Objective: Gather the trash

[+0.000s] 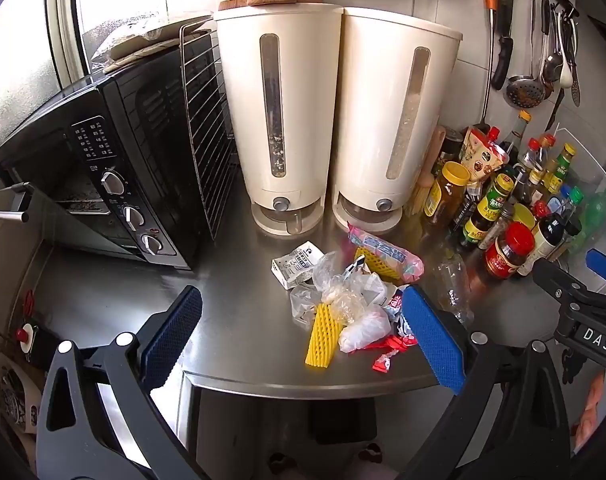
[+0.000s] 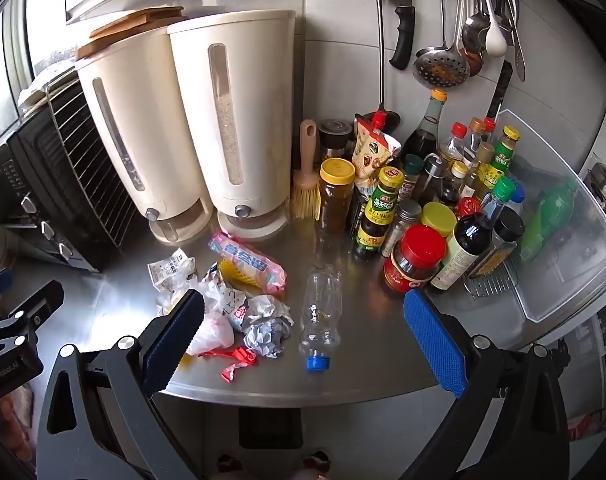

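**Both claws spread wide above a trash pile on a steel counter**

The left gripper [image 1: 299, 336] hangs over the front edge of the stainless-steel counter [image 1: 231, 280] with its 2 blue pads far apart and nothing between them touched. The right gripper [image 2: 303, 340] is just as wide, also gripping nothing.

In the left wrist view the trash sits at the centre of the counter. A yellow foam net sleeve [image 1: 323, 336] lies at 6 o'clock of the heap, touching crumpled clear plastic bags [image 1: 351, 300]. A red candy wrapper [image 1: 387, 350] lies at 5 o'clock, near the counter edge. A flattened white carton [image 1: 295, 266] rests at 11 o'clock, and a pink snack packet [image 1: 387, 256] at 1 o'clock, lying over a second yellow net.

In the right wrist view a crushed clear plastic bottle [image 2: 321, 312] with a blue cap lies on its side at 3 o'clock of the pile, cap toward the counter edge, just beside a crumpled paper ball [image 2: 269, 330].

Behind the trash stand 2 cream grain dispensers [image 1: 279, 120], a black toaster oven [image 1: 115, 184] at 9 o'clock, and a cluster of sauce bottles [image 2: 419, 260] at 3 o'clock.
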Demonstrator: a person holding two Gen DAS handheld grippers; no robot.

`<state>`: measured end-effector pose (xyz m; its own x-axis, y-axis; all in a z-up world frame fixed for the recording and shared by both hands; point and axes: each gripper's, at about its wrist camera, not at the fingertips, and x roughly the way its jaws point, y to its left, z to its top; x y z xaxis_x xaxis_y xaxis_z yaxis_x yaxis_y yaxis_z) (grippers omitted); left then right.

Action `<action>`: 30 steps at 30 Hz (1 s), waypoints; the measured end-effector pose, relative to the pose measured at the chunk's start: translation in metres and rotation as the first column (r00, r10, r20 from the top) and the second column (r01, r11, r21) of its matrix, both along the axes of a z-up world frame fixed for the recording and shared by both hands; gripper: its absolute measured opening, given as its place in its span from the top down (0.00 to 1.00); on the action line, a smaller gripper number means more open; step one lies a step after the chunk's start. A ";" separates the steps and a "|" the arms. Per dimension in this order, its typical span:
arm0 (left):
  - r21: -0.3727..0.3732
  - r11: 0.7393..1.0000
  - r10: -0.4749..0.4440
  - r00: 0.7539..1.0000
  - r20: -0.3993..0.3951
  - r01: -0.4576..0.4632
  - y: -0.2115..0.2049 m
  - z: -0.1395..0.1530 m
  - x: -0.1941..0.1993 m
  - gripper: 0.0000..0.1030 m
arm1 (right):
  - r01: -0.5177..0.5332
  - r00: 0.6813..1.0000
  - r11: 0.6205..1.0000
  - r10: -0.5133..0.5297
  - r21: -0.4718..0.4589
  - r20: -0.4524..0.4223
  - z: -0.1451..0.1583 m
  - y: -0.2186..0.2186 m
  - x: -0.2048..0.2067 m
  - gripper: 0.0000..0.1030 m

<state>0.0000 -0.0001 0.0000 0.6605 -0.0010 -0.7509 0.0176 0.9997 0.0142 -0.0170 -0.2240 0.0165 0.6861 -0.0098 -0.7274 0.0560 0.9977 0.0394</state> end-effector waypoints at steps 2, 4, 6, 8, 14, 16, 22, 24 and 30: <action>-0.003 1.000 0.000 1.000 0.005 0.000 0.000 0.000 0.000 0.08 | 0.001 1.000 1.000 -0.001 0.001 0.000 -0.001 0.000 -0.001 0.03; -0.002 1.000 0.000 1.000 0.004 0.000 0.000 0.000 0.000 0.08 | 0.002 1.000 1.000 -0.002 0.003 0.001 -0.002 0.000 -0.002 0.03; -0.002 1.000 0.000 1.000 0.005 0.000 0.000 0.001 0.000 0.08 | -0.001 1.000 1.000 0.001 -0.002 0.003 -0.002 -0.002 -0.002 0.03; -0.001 1.000 0.000 1.000 0.006 0.000 0.000 0.001 0.000 0.08 | 0.002 1.000 1.000 -0.002 0.000 0.004 0.000 -0.001 -0.001 0.03; -0.004 1.000 0.008 1.000 0.008 -0.008 0.002 0.003 0.001 0.08 | 0.002 1.000 1.000 -0.002 0.003 0.007 0.001 0.000 -0.001 0.03; -0.005 1.000 0.008 1.000 0.008 -0.008 0.000 0.005 -0.001 0.08 | 0.001 1.000 1.000 -0.002 0.005 0.008 0.002 0.001 -0.001 0.03; -0.006 1.000 0.008 1.000 0.011 -0.008 0.002 0.005 -0.002 0.08 | 0.001 1.000 1.000 -0.001 0.009 0.015 0.003 -0.002 -0.002 0.03; -0.006 1.000 0.011 1.000 0.016 -0.011 0.002 0.007 -0.003 0.08 | 0.001 1.000 1.000 -0.001 0.010 0.014 0.003 -0.002 -0.002 0.03; -0.005 1.000 0.014 1.000 0.021 -0.014 0.002 0.009 -0.003 0.08 | 0.004 1.000 1.000 -0.004 0.008 0.018 0.005 -0.002 -0.002 0.03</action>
